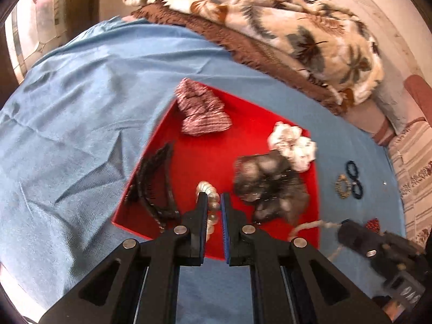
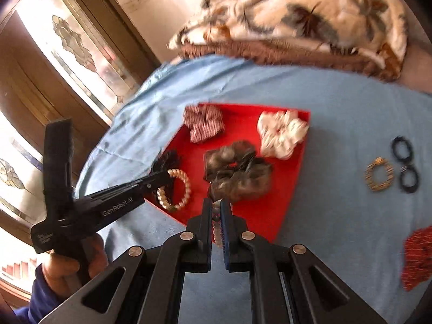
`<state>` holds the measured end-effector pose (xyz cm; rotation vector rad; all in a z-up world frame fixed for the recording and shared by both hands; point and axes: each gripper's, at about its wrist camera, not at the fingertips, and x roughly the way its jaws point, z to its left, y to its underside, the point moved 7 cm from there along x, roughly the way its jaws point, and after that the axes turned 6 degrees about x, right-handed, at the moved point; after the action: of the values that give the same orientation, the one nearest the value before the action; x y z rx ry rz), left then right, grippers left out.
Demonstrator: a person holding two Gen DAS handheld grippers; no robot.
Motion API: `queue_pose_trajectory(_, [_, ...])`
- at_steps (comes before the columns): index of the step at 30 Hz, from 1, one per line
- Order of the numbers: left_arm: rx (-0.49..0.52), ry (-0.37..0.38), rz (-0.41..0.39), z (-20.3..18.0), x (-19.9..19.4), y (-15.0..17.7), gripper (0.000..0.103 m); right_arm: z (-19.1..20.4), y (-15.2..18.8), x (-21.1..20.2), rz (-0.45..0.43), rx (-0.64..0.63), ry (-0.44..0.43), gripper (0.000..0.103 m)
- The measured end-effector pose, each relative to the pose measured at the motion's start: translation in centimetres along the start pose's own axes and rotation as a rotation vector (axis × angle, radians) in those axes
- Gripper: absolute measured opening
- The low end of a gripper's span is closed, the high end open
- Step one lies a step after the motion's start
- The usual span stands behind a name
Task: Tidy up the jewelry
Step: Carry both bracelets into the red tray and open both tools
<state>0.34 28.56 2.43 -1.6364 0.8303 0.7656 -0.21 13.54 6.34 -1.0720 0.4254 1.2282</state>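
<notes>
Pearl bracelet (image 1: 210,202) is clamped in my left gripper (image 1: 213,198), hanging over the near-left part of the red tray (image 1: 259,124). The beads look smooth, hard and slippery on a floppy stretch cord; light. I judge it best pinched across two or three beads as now, not by one bead.

Right gripper (image 2: 215,203) has its fingers pressed together on a thin bead strand (image 2: 216,228), just off the tray's near edge. It looks limp, probably fragile at the thread; grip on the beads, no yanking.

On the tray: striped scrunchie (image 1: 201,110) at the far-left corner, white scrunchie (image 1: 293,145) at the far-right, grey scrunchie (image 1: 267,186) mid, black hair clip (image 1: 155,186) along the left edge. All soft or springy.

Right of the tray on the blue sheet (image 1: 81,108): gold ring band (image 2: 379,177), two black hair ties (image 2: 405,167).
</notes>
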Motion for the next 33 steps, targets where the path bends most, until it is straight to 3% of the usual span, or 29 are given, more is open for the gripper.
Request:
queue_pose_trajectory(7, [-0.003, -0.012, -0.012, 0.8, 0.2, 0.6, 0.013, -2.1, 2.2, 4.2, 0.092, -0.006, 0.104, 0.008])
queue_pose_trajectory(9, [-0.009, -0.005, -0.037, 0.8, -0.4, 0.5, 0.038, -2.5, 2.3, 4.0, 0.1, 0.005, 0.102, 0.008])
queue_pose_trajectory(10, [-0.016, -0.005, -0.061, 0.9, -0.9, 0.5, 0.044, -2.5, 2.2, 3.7, 0.1, 0.0, 0.107, 0.012])
queue_pose_trajectory(11, [-0.021, -0.004, -0.093, 1.0, -1.6, 0.4, 0.05, -2.5, 2.0, 3.4, 0.096, -0.013, 0.115, 0.021])
queue_pose_trajectory(14, [-0.023, -0.005, -0.181, 1.2, -3.2, 0.6, 0.054, -2.0, 1.3, 2.1, 0.063, -0.063, 0.145, 0.051])
queue_pose_trajectory(19, [-0.069, -0.164, -0.374, 3.9, -5.5, 1.5, 0.057, -0.2, -0.5, 2.8, 0.062, -0.172, 0.202, 0.05])
queue_pose_trajectory(22, [-0.08, -0.24, -0.402, 5.5, -5.5, 2.2, 0.058, 0.5, -0.7, 5.2, 0.112, -0.219, 0.233, 0.033])
queue_pose_trajectory(27, [-0.127, -0.235, -0.412, 7.2, -5.4, 1.9, 0.058, 0.7, -1.7, 10.2, 0.181, -0.244, 0.287, 0.028])
queue_pose_trajectory(33, [-0.121, -0.231, -0.411, 7.6, -4.9, 1.5, 0.059, 0.8, -5.6, 13.8, 0.157, -0.237, 0.344, 0.028])
